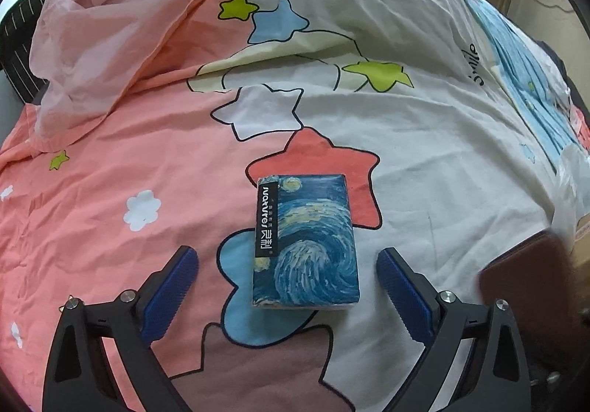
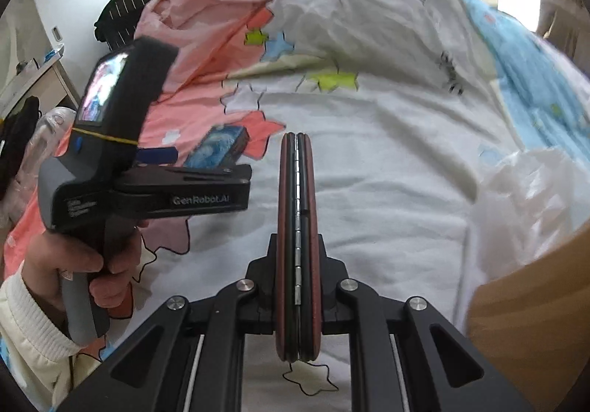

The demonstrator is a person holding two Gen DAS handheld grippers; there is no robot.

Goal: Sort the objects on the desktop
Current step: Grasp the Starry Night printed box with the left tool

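A blue tissue pack with a swirling starry print (image 1: 306,242) lies on the star-patterned bedsheet (image 1: 424,153). My left gripper (image 1: 287,286) is open, its blue pads on either side of the pack, not touching it. In the right wrist view the left gripper (image 2: 162,155) shows at the left with the pack (image 2: 217,150) just ahead of it. My right gripper (image 2: 297,238) is shut on a thin dark-red folded case with a metal hinge (image 2: 297,190), held edge-on above the sheet. The case also shows blurred in the left wrist view (image 1: 531,286).
A crumpled pink cover (image 1: 121,24) is heaped at the back left. A white plastic bag (image 2: 523,198) and a brown cardboard box (image 2: 534,312) sit at the right. A blue patterned cloth (image 1: 516,54) lies far right. A desk (image 2: 40,76) stands at the far left.
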